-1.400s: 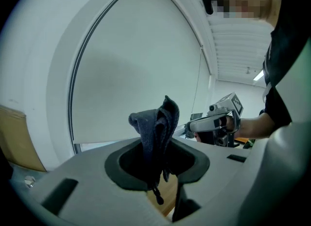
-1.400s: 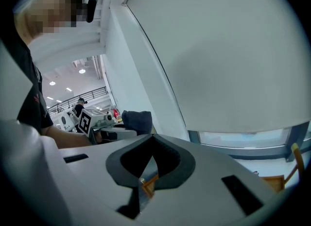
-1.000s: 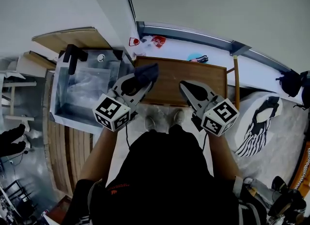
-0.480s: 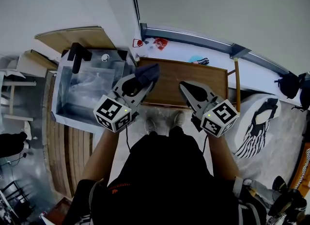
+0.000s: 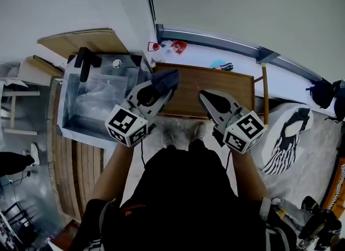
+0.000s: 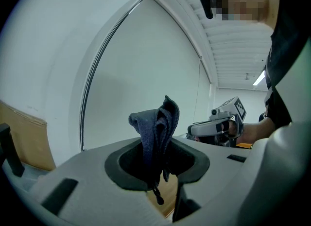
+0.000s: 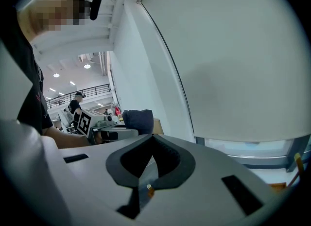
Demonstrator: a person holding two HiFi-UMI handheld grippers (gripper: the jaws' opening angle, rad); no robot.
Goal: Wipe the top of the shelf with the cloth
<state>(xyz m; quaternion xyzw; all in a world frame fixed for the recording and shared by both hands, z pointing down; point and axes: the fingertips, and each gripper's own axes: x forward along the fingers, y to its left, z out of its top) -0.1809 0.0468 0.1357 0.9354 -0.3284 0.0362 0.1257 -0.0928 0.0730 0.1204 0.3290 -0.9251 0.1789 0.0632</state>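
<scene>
I've got my left gripper [image 5: 159, 90] at centre frame in the head view, fingers clenched on the dark cloth [image 5: 166, 78]. The cloth bunches up above the fingers, over the left end of the wooden shelf [image 5: 215, 85]. My right gripper [image 5: 208, 99] sits just right of it over the shelf's front edge, fingers pressed together with nothing between them.
</scene>
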